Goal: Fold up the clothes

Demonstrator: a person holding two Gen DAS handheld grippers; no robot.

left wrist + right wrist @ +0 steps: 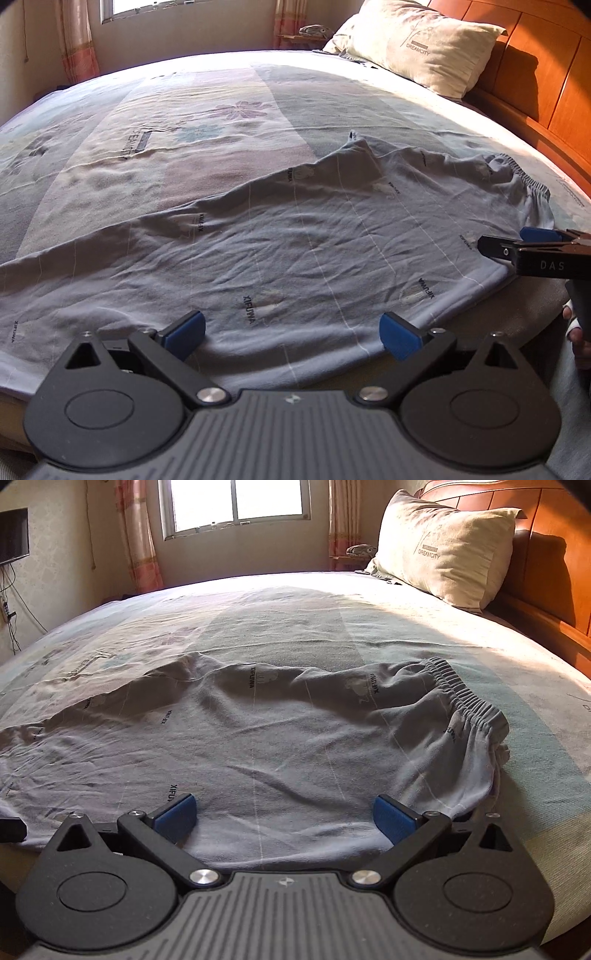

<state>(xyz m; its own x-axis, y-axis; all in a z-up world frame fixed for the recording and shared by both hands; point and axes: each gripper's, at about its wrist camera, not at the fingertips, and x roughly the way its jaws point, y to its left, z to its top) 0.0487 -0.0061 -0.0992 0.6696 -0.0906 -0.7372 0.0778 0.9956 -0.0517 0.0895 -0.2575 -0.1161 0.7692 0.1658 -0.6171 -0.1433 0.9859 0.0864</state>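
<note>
Left wrist view: grey trousers (pixel 280 236) lie across the bed (pixel 207 122), long axis left to right, near edge between the wide-open, empty left gripper (pixel 291 334).

Right wrist view: right gripper (pixel 284 818), equally spread and empty, straddles that edge nearer the waistband (pixel 469 698).

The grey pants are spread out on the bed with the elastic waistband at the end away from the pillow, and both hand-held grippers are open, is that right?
Not quite. In the right wrist view the elastic waistband of the grey pants is at the end toward the pillow. The rest holds: they lie on the bed, and the left hand-held gripper and right hand-held gripper are open.
</note>
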